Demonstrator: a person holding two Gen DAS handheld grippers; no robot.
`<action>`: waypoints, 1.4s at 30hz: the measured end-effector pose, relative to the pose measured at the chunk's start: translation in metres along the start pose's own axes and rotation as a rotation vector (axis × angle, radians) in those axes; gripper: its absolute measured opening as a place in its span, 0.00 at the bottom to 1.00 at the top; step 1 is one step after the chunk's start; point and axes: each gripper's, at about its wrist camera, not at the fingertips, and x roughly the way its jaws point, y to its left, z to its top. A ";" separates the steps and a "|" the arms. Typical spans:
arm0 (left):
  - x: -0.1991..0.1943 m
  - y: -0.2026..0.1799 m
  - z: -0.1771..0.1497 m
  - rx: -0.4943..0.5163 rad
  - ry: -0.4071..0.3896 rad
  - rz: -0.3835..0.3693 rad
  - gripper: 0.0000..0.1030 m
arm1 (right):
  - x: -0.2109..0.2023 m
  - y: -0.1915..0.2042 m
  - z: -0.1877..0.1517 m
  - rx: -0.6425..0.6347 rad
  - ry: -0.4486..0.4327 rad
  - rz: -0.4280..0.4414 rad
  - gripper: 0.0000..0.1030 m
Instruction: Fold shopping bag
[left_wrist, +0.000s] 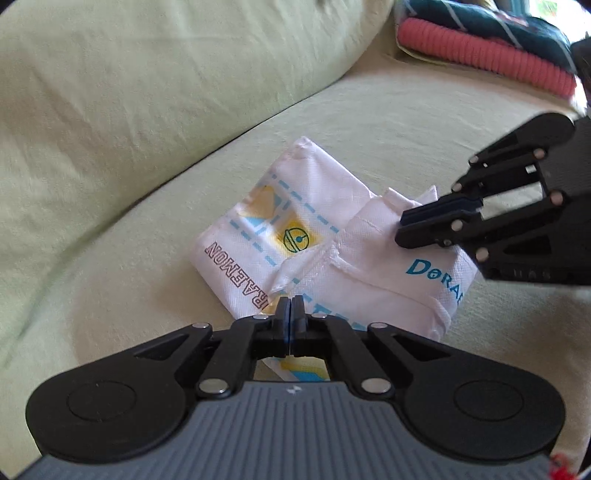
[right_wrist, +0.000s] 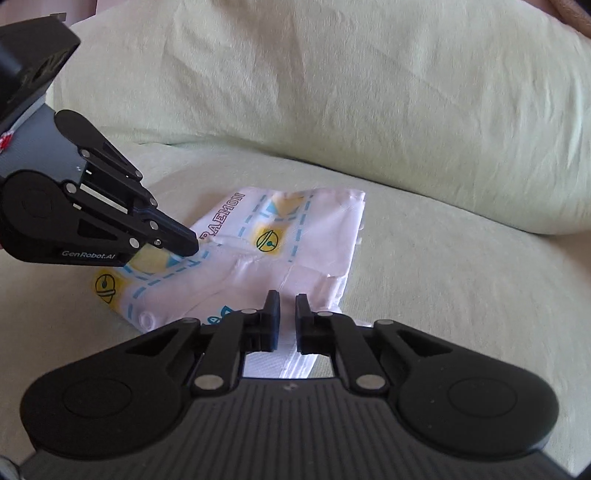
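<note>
Folded shopping bag (left_wrist: 325, 236) on pale-green sofa (left_wrist: 406, 122)

White non-woven shopping bag (left_wrist: 314, 229) with blue dashed lines, yellow bell emblems and Doraemon lettering, folded into a compact crumpled bundle, stitched handle strap lying across the top, lying flat on a pale green cushion seat

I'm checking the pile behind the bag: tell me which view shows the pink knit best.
Left wrist view: the pink knit lies top right on the sofa, under a teal cloth. The right wrist view does not show it.
</note>
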 end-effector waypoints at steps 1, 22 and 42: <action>0.001 0.001 0.001 -0.016 0.005 -0.007 0.00 | -0.001 -0.001 -0.002 -0.001 -0.004 -0.002 0.04; 0.007 0.004 0.018 -0.205 0.097 -0.048 0.00 | -0.001 -0.007 -0.007 0.043 0.018 0.032 0.04; -0.045 -0.069 -0.098 0.934 -0.176 0.276 0.56 | 0.001 -0.020 -0.010 0.059 0.013 0.098 0.04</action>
